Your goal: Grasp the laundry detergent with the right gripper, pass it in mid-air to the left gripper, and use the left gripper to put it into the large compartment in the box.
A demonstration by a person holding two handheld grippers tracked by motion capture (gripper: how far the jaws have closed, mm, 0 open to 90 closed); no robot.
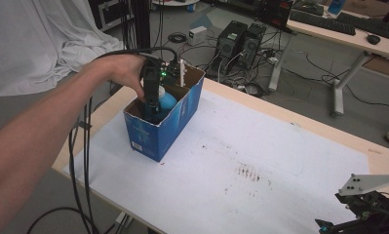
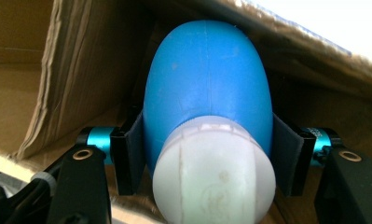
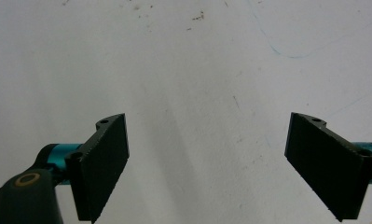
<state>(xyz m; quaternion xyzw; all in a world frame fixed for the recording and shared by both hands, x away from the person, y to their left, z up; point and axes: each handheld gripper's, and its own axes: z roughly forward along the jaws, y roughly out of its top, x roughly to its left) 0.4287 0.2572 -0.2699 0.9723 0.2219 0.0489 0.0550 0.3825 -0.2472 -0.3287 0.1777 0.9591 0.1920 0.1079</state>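
Left gripper view: a blue bottle [image 2: 207,88] is being gripped by the left tongs [image 2: 207,158] inside the cardboard box [image 1: 175,124], release pending, while the right tongs [image 3: 221,163] are being held open.

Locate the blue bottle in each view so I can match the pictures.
High view: blue bottle sits inside the blue box, upper left, under the left claw.
Left gripper view: centre, clamped between the pads.
Right gripper view: not in it.
Shared landmark: the box's brown inner wall.

Even, soft indoor light, faint shadows on the white table [image 1: 260,161], dim box interior, near bottle cap blurred, slight graininess
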